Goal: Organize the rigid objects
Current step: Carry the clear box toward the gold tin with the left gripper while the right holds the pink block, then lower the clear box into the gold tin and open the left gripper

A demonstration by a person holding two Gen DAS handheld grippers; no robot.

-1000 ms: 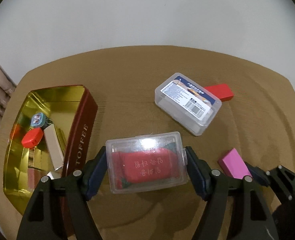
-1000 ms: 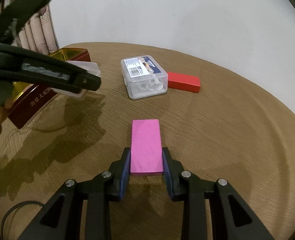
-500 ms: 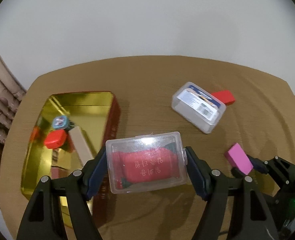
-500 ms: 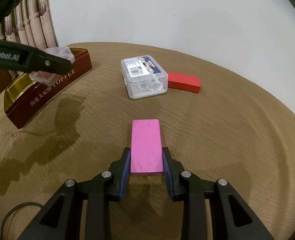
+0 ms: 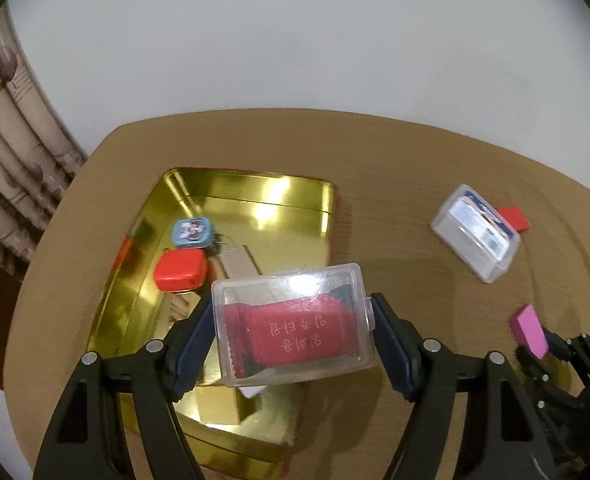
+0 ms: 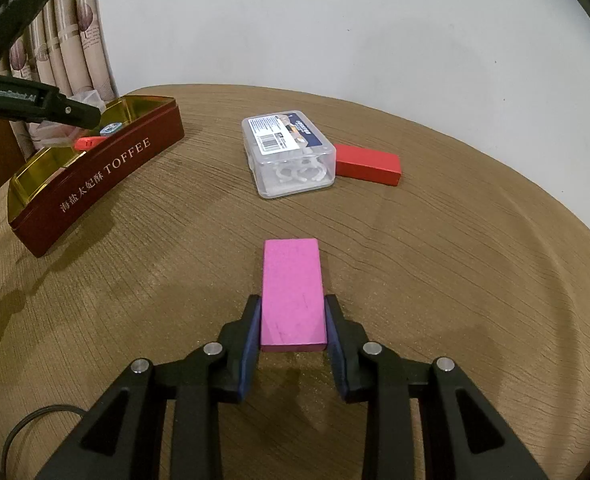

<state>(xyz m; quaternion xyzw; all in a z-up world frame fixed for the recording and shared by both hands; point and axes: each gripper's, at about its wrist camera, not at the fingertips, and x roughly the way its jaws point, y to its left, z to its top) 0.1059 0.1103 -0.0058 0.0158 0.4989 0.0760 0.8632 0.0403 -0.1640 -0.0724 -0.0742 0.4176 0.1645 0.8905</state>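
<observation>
Now the left gripper [image 5: 293, 330], its fingers clamped on the short ends of a clear box [image 5: 293, 326] with a red packet inside, holds it over the right edge of the gold tin [image 5: 231, 200]; box's long axis runs across the frame. Whether it clears the rim is hard to judge. The right gripper [image 6: 293, 320] pinches a pink block [image 6: 293, 292] low on the bench [image 6: 455, 260].

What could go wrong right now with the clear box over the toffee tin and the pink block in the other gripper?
1. The clear box hangs over the tin's near edge; dropped here, it might catch the rim or land on the red case.
2. The pink block is pinched only at its near end and may pivot when lifted.
</observation>
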